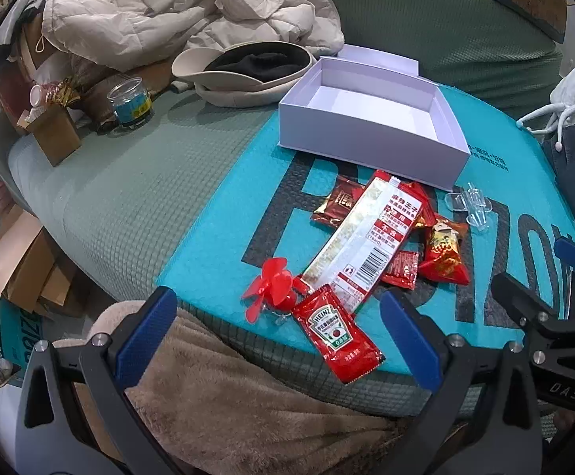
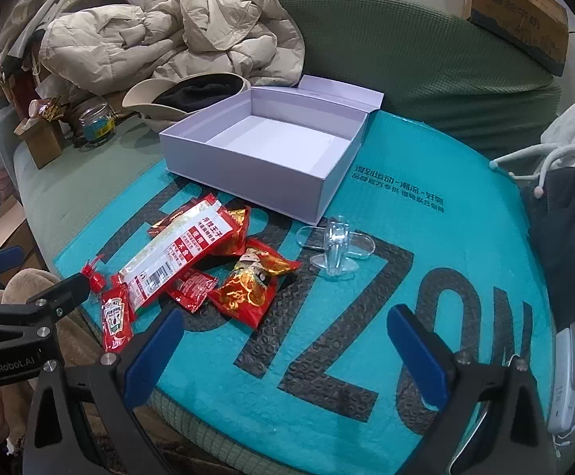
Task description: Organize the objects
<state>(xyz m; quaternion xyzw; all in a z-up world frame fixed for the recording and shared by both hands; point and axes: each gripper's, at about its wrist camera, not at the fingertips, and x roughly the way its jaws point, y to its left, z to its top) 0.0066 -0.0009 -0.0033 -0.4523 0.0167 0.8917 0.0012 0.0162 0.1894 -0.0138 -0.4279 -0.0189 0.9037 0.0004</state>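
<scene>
An empty white box (image 1: 370, 118) (image 2: 271, 158) stands open on a teal bubble mailer (image 1: 228, 213) (image 2: 465, 245). In front of it lies a pile: a long white-and-red snack packet (image 1: 366, 241) (image 2: 176, 249), a Heinz ketchup sachet (image 1: 336, 334) (image 2: 115, 318), a red-gold snack bag (image 1: 443, 251) (image 2: 247, 287), small red sachets (image 1: 400, 269) (image 2: 190, 289), a red toy fan (image 1: 273, 291) (image 2: 93, 277) and clear plastic pieces (image 1: 469, 206) (image 2: 334, 245). My left gripper (image 1: 279, 336) is open, just before the ketchup sachet. My right gripper (image 2: 287, 348) is open and empty over the mailer.
A beige jacket (image 1: 192, 12) (image 2: 160, 35) and a cap (image 1: 243, 67) (image 2: 184, 95) lie behind the box on the green sofa. A glass jar (image 1: 131, 105) (image 2: 95, 122) and small cardboard box (image 1: 54, 134) stand at left. A brown fleece (image 1: 228, 407) lies below. A white device (image 2: 568, 380) lies at right.
</scene>
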